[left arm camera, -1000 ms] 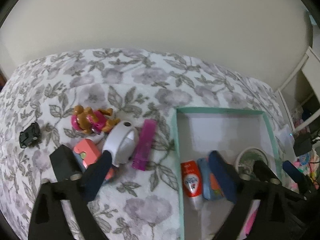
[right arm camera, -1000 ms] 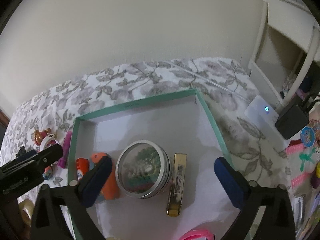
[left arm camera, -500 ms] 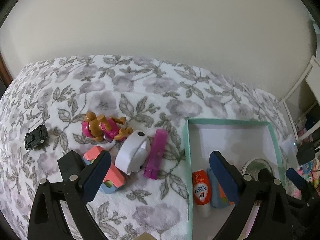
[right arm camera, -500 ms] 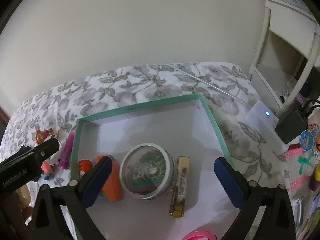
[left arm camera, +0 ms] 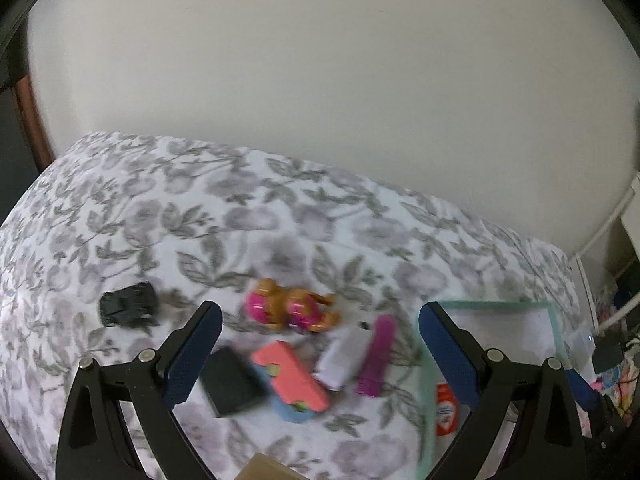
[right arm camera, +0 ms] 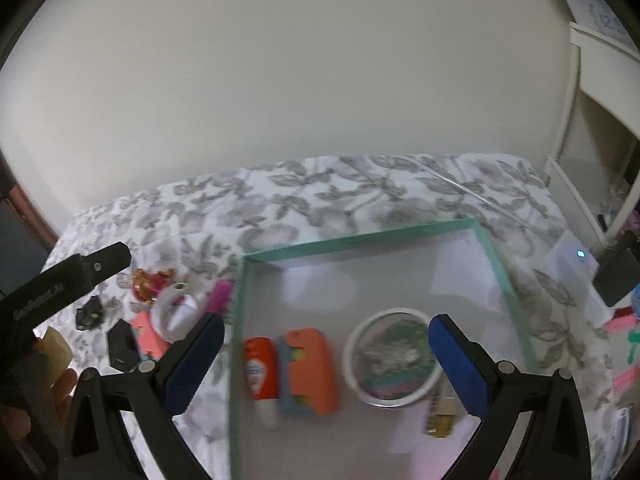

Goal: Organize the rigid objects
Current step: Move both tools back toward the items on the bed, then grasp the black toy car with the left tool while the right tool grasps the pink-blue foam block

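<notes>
The bed (left arm camera: 168,216) is viewed from above and slightly behind by both wrist cameras, each aimed forward and down toward the wall. The loose toys left of the teal box (left arm camera: 554,322) are centred in the left view, while the box (right arm camera: 496,256) interior is framed closely in the right. The box, orange tube (left arm camera: 446,410) and pink-brown figure (left arm camera: 294,310) are shared.

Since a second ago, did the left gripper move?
Yes. The left gripper pulled back and to the left: the green box has slid toward the right edge, and the toys look smaller.
</notes>
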Motion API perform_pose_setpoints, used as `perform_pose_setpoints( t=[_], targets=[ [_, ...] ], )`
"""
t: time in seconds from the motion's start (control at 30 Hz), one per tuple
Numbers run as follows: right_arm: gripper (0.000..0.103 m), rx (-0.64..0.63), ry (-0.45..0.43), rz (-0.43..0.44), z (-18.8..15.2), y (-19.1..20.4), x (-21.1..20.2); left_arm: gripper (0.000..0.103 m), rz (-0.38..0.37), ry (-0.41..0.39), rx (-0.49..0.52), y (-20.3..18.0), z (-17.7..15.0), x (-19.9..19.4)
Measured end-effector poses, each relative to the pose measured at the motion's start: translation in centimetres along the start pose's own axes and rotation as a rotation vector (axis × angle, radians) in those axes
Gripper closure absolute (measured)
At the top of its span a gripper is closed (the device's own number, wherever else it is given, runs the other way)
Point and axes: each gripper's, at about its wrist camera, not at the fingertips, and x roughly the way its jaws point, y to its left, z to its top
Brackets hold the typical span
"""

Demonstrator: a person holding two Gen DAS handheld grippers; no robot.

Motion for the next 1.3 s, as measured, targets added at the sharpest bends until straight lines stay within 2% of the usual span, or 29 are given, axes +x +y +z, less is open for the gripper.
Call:
perform_pose_setpoints(
  t=[0.23,0.4,0.53,0.73,1.03,1.1,1.23,1.3],
  targets=[
    [0.000,-0.057,-0.019,-0.022,-0.3,4.0,0.1,0.004,0.075,-0.020,-0.091,6.4,1.3,-1.0],
    [0.000,-0.084,-0.052,0.038,-0.3,7.0,-0.4,0.004,0.149,-0.034,-0.153,11.6,1.8,-1.5],
    [0.000,-0.107,-0.040,0.093,-0.4,9.8,-0.2,0.004,0.188,-0.016,-0.181,15.0,2.0,-1.1],
    [0.000,-0.170,0.028,0.135,-1.6,13.1,1.9,0.004,0.150,0.043,-0.157,17.3,1.8,0.7],
    [0.020,-0.241,0.151,0.164,-3.9,15.6,5.5,0.004,0.094,0.158,-0.125,19.0,1.2,4.5],
    [0.026,-0.247,0.174,0.175,-4.3,15.8,6.2,0.004,0.081,0.180,-0.099,19.1,1.1,5.4],
    [0.026,-0.257,0.193,0.191,-4.7,16.1,6.9,0.004,0.057,0.213,-0.031,19.2,0.7,6.6],
    [0.029,-0.264,0.205,0.196,-4.8,16.3,7.4,0.004,0.046,0.223,0.020,19.0,0.4,7.0]
  ],
)
